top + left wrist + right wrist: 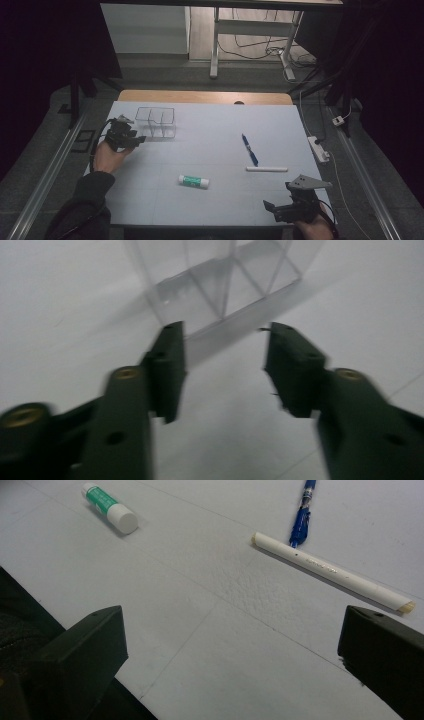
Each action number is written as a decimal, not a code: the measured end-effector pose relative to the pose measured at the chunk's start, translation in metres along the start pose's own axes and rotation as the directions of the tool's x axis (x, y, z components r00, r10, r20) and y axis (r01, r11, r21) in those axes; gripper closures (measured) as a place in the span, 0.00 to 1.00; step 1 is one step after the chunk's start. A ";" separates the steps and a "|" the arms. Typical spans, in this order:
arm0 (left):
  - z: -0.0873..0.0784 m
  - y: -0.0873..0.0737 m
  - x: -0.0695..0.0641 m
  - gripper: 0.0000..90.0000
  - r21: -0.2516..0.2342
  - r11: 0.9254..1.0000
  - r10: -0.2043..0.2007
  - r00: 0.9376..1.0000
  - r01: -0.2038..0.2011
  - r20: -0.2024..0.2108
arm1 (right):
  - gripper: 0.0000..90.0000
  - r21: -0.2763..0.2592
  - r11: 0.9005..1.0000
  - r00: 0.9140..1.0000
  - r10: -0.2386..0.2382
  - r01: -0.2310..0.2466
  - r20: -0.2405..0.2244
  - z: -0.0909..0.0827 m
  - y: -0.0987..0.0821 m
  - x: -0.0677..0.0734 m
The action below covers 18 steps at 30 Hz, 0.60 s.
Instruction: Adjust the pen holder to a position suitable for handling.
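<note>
Left gripper (134, 140) just beside clear divided box (156, 121), glue stick (194, 181) mid-table, blue pen (250, 149) touching white stick (267, 169), right gripper (272, 207) at near edge.

Desk (210, 210) count: 1 clear plastic organiser (156, 121) w/ dividers, approx. 3 compartments, exact no. hard to tell. 1 glue stick (194, 181), green label, white cap. 1 blue pen (249, 149). 1 white stick (266, 169), pen-like, type unclear. So 4 loose items in all, 3 of them long thin ones. Grippers: 2, i.e. left gripper (136, 140) and right gripper (280, 209), each w/ 2 black jaws. Hands seen: 2. Desks: 1 here, plus 1 more frame farther back.
</note>
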<state>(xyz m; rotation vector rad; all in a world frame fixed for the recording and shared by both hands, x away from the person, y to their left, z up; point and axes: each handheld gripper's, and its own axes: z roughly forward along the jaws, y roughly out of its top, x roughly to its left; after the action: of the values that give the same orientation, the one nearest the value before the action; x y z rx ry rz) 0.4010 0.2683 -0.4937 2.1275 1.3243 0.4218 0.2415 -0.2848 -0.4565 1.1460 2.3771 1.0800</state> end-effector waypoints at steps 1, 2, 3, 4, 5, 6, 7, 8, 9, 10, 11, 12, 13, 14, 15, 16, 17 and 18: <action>0.001 0.001 0.002 0.69 0.006 1.000 -0.004 1.000 0.004 -0.008 | 0.00 0.000 1.000 1.000 0.000 0.000 0.000 0.000 0.000 0.000; 0.003 0.002 0.005 0.75 0.015 1.000 -0.001 1.000 0.002 -0.017 | 0.00 0.001 1.000 1.000 0.000 0.000 0.000 0.000 0.000 0.000; 0.004 0.003 0.007 0.82 0.022 1.000 0.000 1.000 0.001 -0.031 | 0.00 0.000 1.000 1.000 0.001 -0.001 -0.001 0.000 0.000 0.000; 0.005 0.004 0.008 0.87 0.029 1.000 0.001 0.999 0.001 -0.046 | 0.00 0.000 1.000 1.000 0.000 0.000 -0.002 0.000 0.000 0.000; 0.007 0.005 0.011 0.93 0.036 0.999 -0.001 0.998 0.003 -0.058 | 0.00 0.001 1.000 1.000 0.000 0.000 -0.002 0.000 0.000 0.000; 0.009 0.007 0.013 0.98 0.038 0.999 -0.008 0.998 0.011 -0.059 | 0.00 0.001 1.000 1.000 0.001 -0.001 -0.002 0.000 0.000 0.000; 0.009 0.007 0.013 0.99 0.038 0.999 -0.008 0.998 0.011 -0.059 | 0.00 0.001 1.000 1.000 0.000 0.000 -0.001 0.000 0.000 0.000; 0.013 0.009 0.019 0.99 0.052 0.998 -0.025 0.998 0.029 -0.064 | 0.00 0.001 1.000 1.000 0.001 -0.001 -0.001 0.000 0.000 0.000; 0.013 0.009 0.019 0.99 0.052 0.998 -0.025 0.998 0.029 -0.064 | 0.00 0.001 1.000 1.000 0.001 -0.001 -0.001 0.000 0.000 0.000; 0.016 0.010 0.021 0.99 0.060 0.998 -0.031 0.997 0.036 -0.075 | 0.00 0.002 1.000 1.000 0.001 -0.001 -0.001 0.000 0.000 0.000; 0.021 0.012 0.027 0.99 0.066 0.997 -0.044 0.995 0.050 -0.090 | 0.00 0.002 1.000 1.000 0.001 -0.001 -0.001 0.000 0.000 0.000; 0.024 0.013 0.029 0.99 0.064 0.996 -0.053 0.994 0.059 -0.091 | 0.00 0.002 1.000 1.000 0.000 0.000 -0.001 0.000 0.000 0.000; 0.026 0.014 0.032 0.99 0.060 0.996 -0.063 0.994 0.069 -0.093 | 0.00 0.002 1.000 1.000 0.000 0.000 -0.002 0.000 0.000 0.000; 0.029 0.016 0.035 0.99 0.056 0.996 -0.070 0.993 0.076 -0.096 | 0.00 0.003 1.000 1.000 0.001 -0.001 -0.002 0.000 0.000 0.000; 0.031 0.018 0.037 0.99 0.050 0.995 -0.078 0.992 0.083 -0.097 | 0.00 0.004 1.000 1.000 0.001 -0.001 -0.002 0.001 0.000 0.000; 0.034 0.020 0.039 0.99 0.046 0.995 -0.085 0.992 0.090 -0.097 | 0.00 0.004 1.000 1.000 0.001 -0.001 -0.002 0.001 0.000 0.000; 0.034 0.020 0.039 0.99 0.046 0.995 -0.085 0.992 0.090 -0.097 | 0.00 0.004 1.000 1.000 0.001 -0.001 -0.001 0.001 0.000 0.000; 0.038 0.023 0.041 0.99 0.038 0.995 -0.093 0.991 0.097 -0.098 | 0.00 0.004 1.000 1.000 0.002 -0.002 -0.001 0.001 0.000 0.000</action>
<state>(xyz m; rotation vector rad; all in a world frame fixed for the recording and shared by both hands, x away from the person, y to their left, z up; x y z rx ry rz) 0.4573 0.2854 -0.5102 2.0914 1.4951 0.4652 0.2420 -0.2845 -0.4568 1.1491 2.3807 1.0769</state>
